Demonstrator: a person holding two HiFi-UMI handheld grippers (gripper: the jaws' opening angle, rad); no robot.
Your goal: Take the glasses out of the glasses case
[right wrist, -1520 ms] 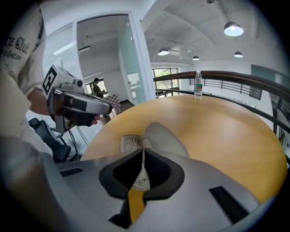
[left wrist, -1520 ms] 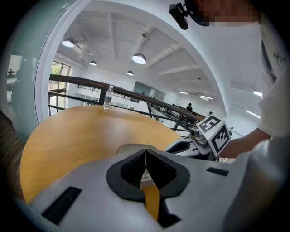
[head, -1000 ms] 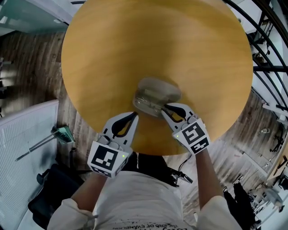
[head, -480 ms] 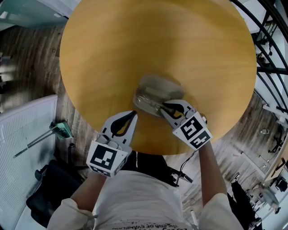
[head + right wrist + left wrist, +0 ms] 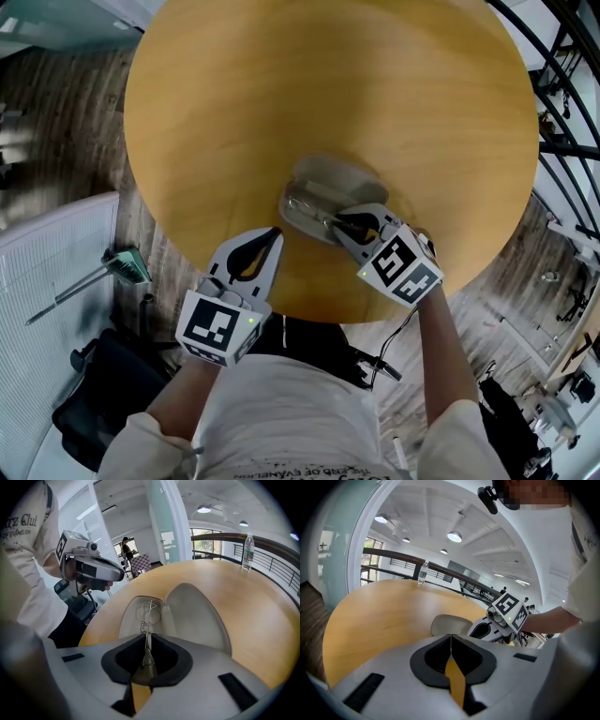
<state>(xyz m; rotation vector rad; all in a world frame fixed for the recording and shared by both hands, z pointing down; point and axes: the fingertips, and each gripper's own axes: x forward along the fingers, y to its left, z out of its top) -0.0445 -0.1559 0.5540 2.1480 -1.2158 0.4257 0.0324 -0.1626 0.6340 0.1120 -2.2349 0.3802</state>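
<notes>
I see the glasses case (image 5: 328,180) at the frame's centre on the table (image 5: 281,84), the glasses (image 5: 149,613) in it. My right gripper (image 5: 341,223) is at its lower right, my left gripper (image 5: 276,236) lower left.

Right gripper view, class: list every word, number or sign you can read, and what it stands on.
"TZ Clul", cut off at left: white shirt.
Smaller line beneath: too blurred.
Bottle label: too small.
Marker cube: square pattern, no letters.
</notes>
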